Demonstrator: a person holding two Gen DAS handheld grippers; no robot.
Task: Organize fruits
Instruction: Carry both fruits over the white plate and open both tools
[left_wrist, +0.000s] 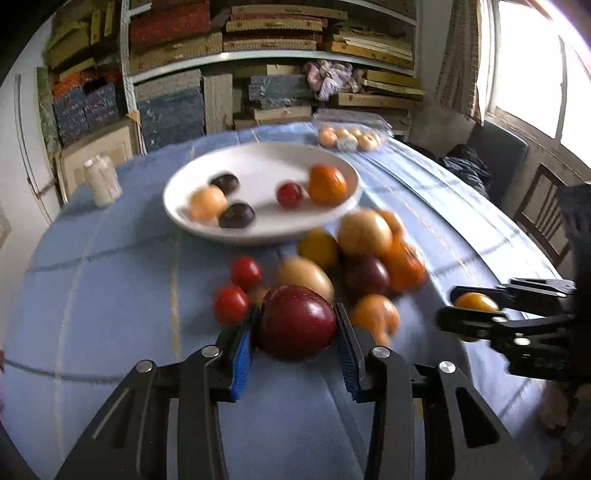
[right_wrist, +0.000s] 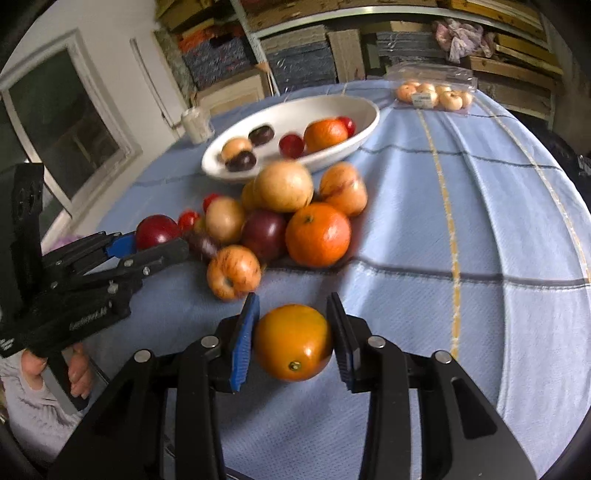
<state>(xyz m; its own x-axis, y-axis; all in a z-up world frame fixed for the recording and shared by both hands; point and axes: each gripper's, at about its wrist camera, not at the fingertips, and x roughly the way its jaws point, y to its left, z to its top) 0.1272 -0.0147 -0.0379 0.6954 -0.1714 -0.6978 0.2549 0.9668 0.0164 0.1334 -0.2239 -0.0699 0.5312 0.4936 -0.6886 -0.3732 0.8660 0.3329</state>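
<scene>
My left gripper (left_wrist: 295, 325) is shut on a dark red apple (left_wrist: 295, 326), at the near edge of a pile of fruit (left_wrist: 365, 254) on the blue cloth. My right gripper (right_wrist: 293, 339) is shut on an orange-yellow fruit (right_wrist: 293, 341), just in front of the same pile (right_wrist: 288, 218). Each gripper shows in the other's view, the right one (left_wrist: 469, 310) and the left one (right_wrist: 155, 240). A white oval bowl (left_wrist: 258, 153) behind the pile holds several fruits, among them an orange (left_wrist: 327, 184) and two dark plums. The bowl also shows in the right wrist view (right_wrist: 354, 107).
A clear plastic pack of peaches (left_wrist: 349, 138) lies at the table's far edge, also in the right wrist view (right_wrist: 432, 96). A white jar (left_wrist: 101, 181) stands far left. Shelves of stacked boxes stand behind the table. A chair (left_wrist: 543, 218) stands at the right.
</scene>
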